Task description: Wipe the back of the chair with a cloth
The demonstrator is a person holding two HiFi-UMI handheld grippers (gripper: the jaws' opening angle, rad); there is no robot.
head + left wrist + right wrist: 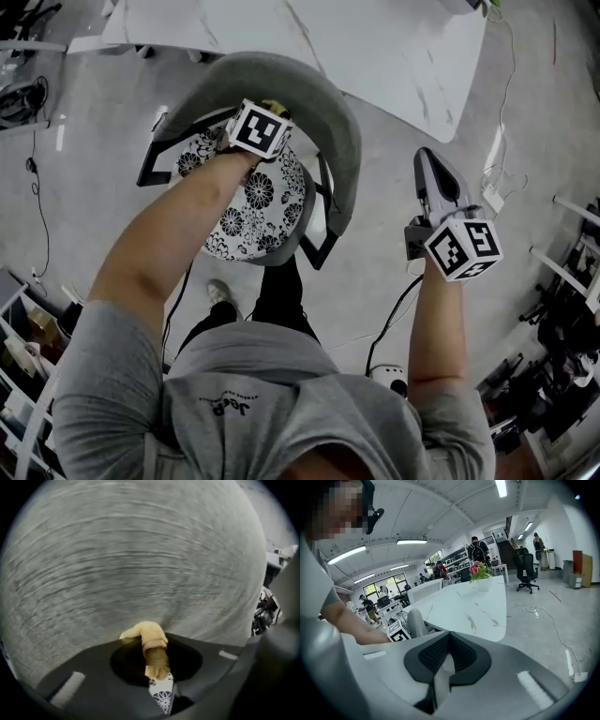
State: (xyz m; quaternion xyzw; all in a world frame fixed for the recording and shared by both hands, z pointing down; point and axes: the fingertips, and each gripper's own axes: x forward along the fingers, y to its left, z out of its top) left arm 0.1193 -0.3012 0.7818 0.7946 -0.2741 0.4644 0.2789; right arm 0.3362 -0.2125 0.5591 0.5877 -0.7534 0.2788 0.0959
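Against the inner face of the chair's grey back (pixel 330 105), at the middle of its curve, the left gripper (pixel 152 638) presses a yellow cloth (pixel 142 631). Its jaws are clenched on the cloth, which is bunched into a roll between them and sticks out past their tips to touch the fabric. In the left gripper view the back's ribbed weave fills nearly everything ahead. A sliver of the floral seat (pixel 162 698) shows through the narrow gap below the jaws. From the head view the gripper's marker cube (pixel 260 128) sits over the far edge of the seat, just inside the back's rim, and a scrap of yellow peeps out beyond it.

The right gripper (pixel 448 635) hangs over the floor (pixel 525 122), well apart from the chair's right side and level with its right-hand leg. Its jaws are closed together with nothing between them, and they point toward the white table (pixel 473 609).

The chair stands at the near edge of that table, its back toward the tabletop. A pot of flowers (pixel 479 576) stands at the table's far end, and cables (pixel 502 183) trail across the floor to the right.
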